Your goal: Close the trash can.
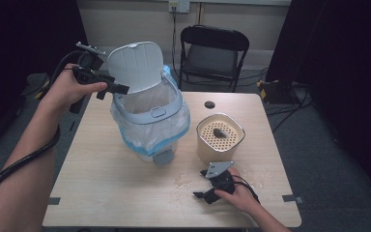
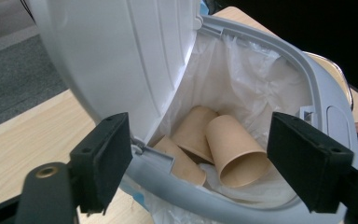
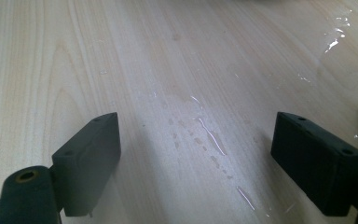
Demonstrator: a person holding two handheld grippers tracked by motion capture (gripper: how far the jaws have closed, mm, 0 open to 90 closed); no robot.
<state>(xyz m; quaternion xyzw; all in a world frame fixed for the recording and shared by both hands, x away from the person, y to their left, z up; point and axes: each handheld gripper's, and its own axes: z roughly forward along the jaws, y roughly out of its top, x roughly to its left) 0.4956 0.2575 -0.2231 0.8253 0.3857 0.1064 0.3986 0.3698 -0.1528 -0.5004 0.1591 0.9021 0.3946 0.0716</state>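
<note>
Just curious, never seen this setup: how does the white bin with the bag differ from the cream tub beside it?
The bin stands taller than the cream tub. The bin's lid is flipped up, while the tub is topped by a perforated insert. The bin is lined with a plastic bag and holds paper cups; the tub's insert carries one small dark item. Both stand upright on the wooden table.

Between the black jaws of my left claw [image 2: 200, 163] lie tan paper cups [image 2: 228, 149] in a clear-white liner [image 2: 251, 79], under a white lid [image 2: 121, 56] and pale blue-grey bin rim [image 2: 317, 84]. Beneath my black right claw [image 3: 196, 163], the tabletop [image 3: 121, 56] is pale wood grain with glistening wet streaks [image 3: 214, 140].
</note>
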